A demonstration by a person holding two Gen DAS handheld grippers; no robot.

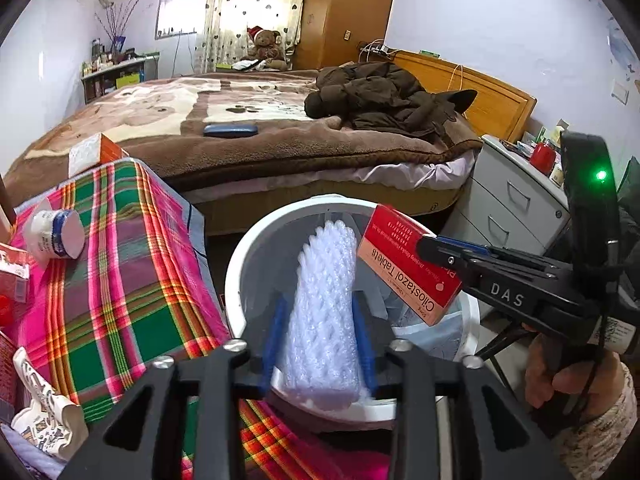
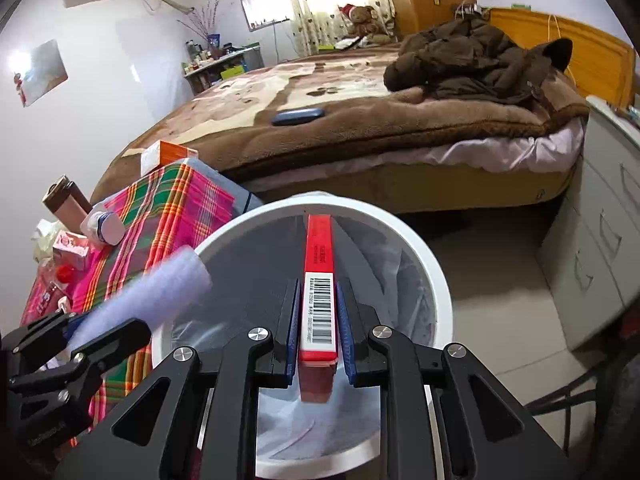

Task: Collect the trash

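Observation:
My left gripper is shut on a white foam net sleeve and holds it over the white trash bin. My right gripper is shut on a red and white tablet box above the same bin. In the left wrist view the right gripper holds the box over the bin's right side. In the right wrist view the left gripper holds the sleeve at the bin's left rim. The bin has a liner bag.
A table with a plaid cloth stands left of the bin, holding a white cup, an orange box, red cartons and a patterned wrapper. A bed lies behind, a grey drawer cabinet to the right.

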